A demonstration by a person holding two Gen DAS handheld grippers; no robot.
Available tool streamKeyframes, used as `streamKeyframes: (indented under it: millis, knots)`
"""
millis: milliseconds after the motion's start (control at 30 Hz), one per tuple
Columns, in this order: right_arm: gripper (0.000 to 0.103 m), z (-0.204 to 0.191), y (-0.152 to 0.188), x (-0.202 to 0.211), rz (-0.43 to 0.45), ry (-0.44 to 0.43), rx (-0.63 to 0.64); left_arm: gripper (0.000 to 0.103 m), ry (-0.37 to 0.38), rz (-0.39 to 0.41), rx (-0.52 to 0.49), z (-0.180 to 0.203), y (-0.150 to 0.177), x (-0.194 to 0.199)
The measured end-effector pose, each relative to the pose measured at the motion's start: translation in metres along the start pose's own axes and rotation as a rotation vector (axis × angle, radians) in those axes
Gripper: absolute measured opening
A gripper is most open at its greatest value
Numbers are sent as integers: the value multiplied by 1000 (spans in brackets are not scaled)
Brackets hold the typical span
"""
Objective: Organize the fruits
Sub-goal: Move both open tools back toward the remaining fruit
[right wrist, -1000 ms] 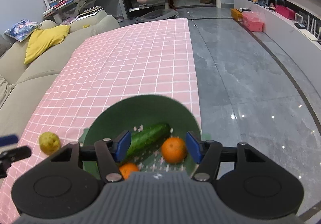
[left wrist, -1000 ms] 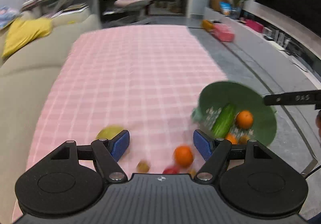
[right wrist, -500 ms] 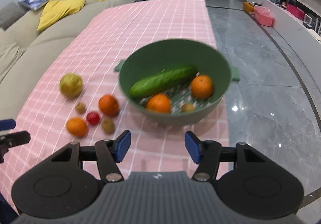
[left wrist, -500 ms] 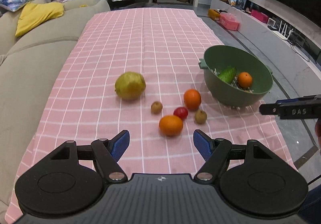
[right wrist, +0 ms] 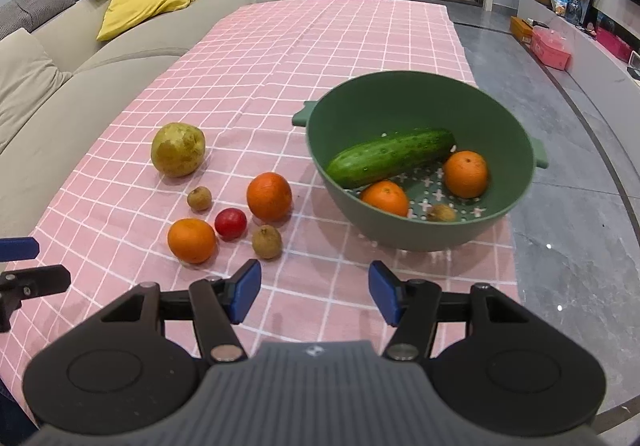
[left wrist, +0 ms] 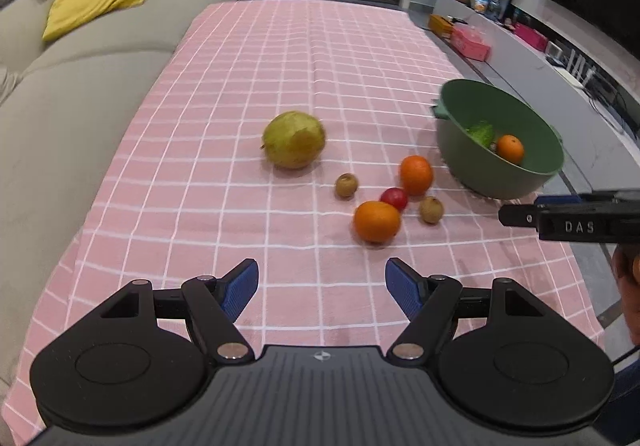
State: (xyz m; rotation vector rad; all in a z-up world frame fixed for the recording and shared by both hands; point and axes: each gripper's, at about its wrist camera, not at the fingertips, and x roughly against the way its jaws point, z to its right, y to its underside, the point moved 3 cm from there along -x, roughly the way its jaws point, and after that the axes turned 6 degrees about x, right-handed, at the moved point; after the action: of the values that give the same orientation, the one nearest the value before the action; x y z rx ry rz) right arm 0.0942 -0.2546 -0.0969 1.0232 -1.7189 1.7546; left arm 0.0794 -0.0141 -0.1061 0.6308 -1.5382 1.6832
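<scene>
fruits: six loose pieces on the pink cloth (right wrist: pixel 360 58), all left of the bowl (right wrist: pixel 516 118)
left gripper (left wrist: pixel 322 288): released, blue pads spread wide, empty, hovering over the cloth, well short of the bowl
right gripper (right wrist: pixel 314 292): released, pads spread, empty, hovering just short of the bowl
near orange (right wrist: pixel 191 240): farthest of the cluster from the bowl, just beside the red fruit (right wrist: pixel 230 223)
brown fruit (right wrist: pixel 267 242): near the bowl's left side, short of it
far orange (right wrist: pixel 269 197): closest loose piece to the bowl
small brown fruit (right wrist: pixel 199 198): further left of the bowl
pear (right wrist: pixel 178 150): well left of the bowl, apart from the cluster
bowl contents: cucumber (right wrist: pixel 390 157) leaning across, two oranges (right wrist: pixel 466 174), one small brown fruit
</scene>
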Motion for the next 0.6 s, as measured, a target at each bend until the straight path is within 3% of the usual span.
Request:
streamKeyframes:
  millis: [267, 600]
  knots:
    - [51, -11, 1, -32, -33, -9, -28, 85, 7, -31, 12, -12, 2, -19]
    - [46, -27, -14, -65, -36, -29, -28, 85, 4, -29, 3, -27, -25, -43]
